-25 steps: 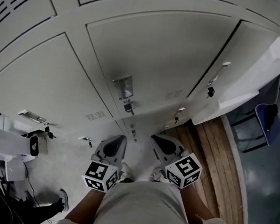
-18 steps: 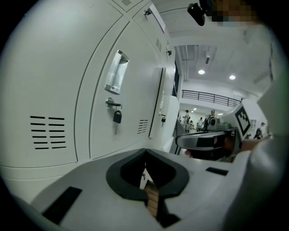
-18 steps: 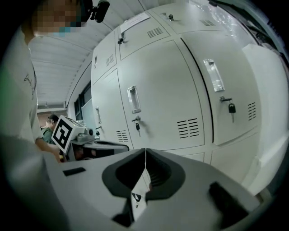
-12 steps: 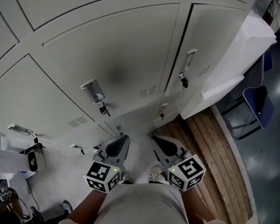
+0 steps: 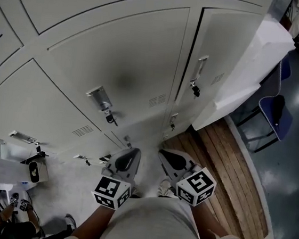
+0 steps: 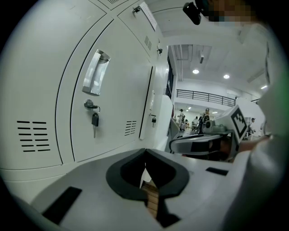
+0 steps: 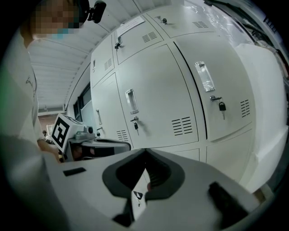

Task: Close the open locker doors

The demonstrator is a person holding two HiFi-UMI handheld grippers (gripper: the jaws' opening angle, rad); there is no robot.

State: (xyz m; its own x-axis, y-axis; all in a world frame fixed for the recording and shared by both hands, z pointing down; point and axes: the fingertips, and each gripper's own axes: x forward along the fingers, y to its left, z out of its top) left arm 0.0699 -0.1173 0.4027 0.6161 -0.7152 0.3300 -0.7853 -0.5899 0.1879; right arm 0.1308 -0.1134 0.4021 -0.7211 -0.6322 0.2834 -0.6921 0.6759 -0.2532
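Observation:
A wall of pale grey lockers fills the head view. The middle locker door [image 5: 119, 59] lies flush, with a metal handle [image 5: 99, 96] and a key hanging under it. The right locker door [image 5: 225, 44] has a handle [image 5: 200, 67] and a dark gap down its left edge; whether it is latched I cannot tell. My left gripper [image 5: 128, 157] and right gripper [image 5: 167, 157] hang low in front of my body, short of the lockers and touching nothing. Both have their jaws together and hold nothing. The left gripper [image 6: 144, 155] and right gripper [image 7: 145, 159] each see closed doors ahead.
A strip of wooden flooring [image 5: 224, 167] runs along the base at the right, with a blue chair [image 5: 275, 112] beyond it. A white box with a small camera device [image 5: 4, 168] sits low at the left. People stand far down the hall [image 6: 198, 121].
The head view has swung so the lockers shifted left and the right door now shows more fully. Both grippers stayed low and shut, with the left one drifting slightly right.

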